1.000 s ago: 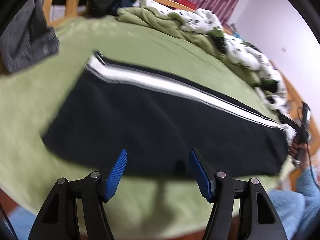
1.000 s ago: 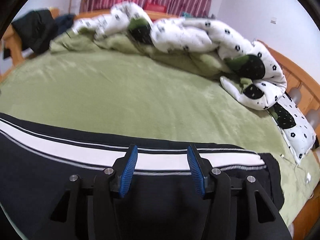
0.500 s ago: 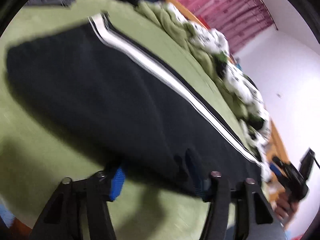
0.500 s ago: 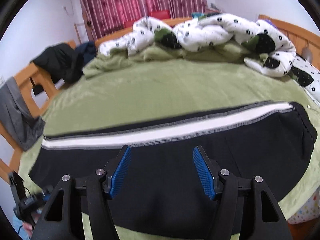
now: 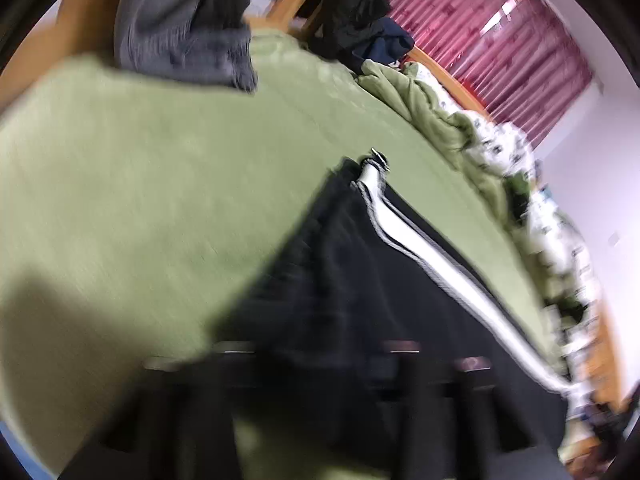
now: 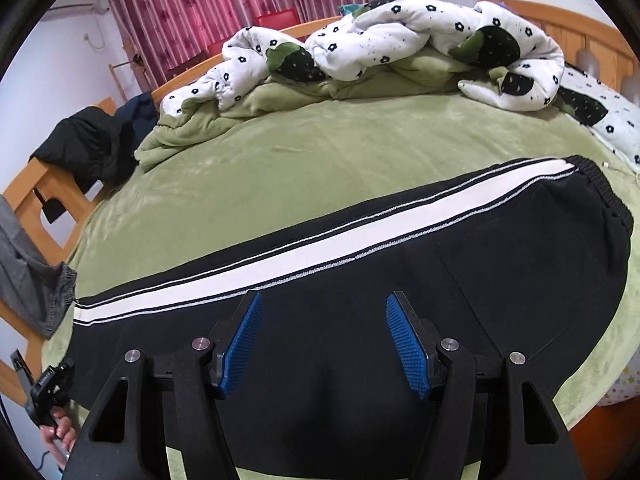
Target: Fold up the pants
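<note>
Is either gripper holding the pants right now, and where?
Right gripper is open above the pants, holding nothing. Left gripper is too blurred to tell.

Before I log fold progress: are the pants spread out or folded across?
Spread out: the black pants lie full length on the green bedspread, white stripe unbroken.

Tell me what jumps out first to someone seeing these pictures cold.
The black pants with the broad white side stripe dominate, spread lengthwise across the near part of the green bed cover. Right behind comes the rumpled white flower-print quilt, heaped along the far edge of the bed. The right gripper hangs open over the dark cloth, blue pads apart.
</note>
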A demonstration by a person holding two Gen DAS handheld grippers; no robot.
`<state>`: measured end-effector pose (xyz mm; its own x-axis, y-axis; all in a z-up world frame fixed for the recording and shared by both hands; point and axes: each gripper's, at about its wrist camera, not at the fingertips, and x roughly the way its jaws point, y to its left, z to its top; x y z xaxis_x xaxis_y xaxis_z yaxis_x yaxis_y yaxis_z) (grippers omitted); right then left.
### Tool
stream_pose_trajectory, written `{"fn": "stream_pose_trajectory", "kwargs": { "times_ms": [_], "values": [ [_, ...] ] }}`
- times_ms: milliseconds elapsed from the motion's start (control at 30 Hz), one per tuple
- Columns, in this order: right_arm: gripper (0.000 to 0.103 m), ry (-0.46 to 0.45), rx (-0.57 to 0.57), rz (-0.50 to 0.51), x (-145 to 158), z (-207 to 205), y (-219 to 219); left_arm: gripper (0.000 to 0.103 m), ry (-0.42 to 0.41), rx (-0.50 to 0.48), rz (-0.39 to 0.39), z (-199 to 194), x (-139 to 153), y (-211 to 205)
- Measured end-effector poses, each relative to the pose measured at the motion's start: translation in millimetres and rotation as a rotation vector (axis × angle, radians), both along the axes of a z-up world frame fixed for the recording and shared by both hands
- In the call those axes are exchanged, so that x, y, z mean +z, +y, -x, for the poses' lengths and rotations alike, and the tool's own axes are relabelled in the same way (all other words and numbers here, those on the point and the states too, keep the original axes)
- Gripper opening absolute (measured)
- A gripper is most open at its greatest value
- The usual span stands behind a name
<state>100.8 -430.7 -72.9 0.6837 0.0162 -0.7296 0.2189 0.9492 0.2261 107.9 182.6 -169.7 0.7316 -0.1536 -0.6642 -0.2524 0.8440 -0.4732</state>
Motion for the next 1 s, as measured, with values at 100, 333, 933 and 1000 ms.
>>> {"fn": "stream_pose_trajectory", "kwargs": {
  "times_ms": [100, 333, 933, 1000],
  "values": [
    [0.063, 0.014, -0.01, 0.025, -3, 2, 0, 0.016, -0.16, -0.046, -0.019, 20, 28, 10],
    [0.063, 0.045, 0.001, 0.063, -15, 13, -2, 0.027, -0.028, -0.053, 0.068, 6, -17, 29],
    [0.079, -0.067, -0.281, 0.077, -47, 111, -147, 0.066, 0.049, -0.094, -0.073, 38, 2, -15],
    [0.079, -0.067, -0.333, -0.005, -54, 111, -184, 0.066, 0.062, -0.075, -0.079, 46, 2, -23]
  ]
}}
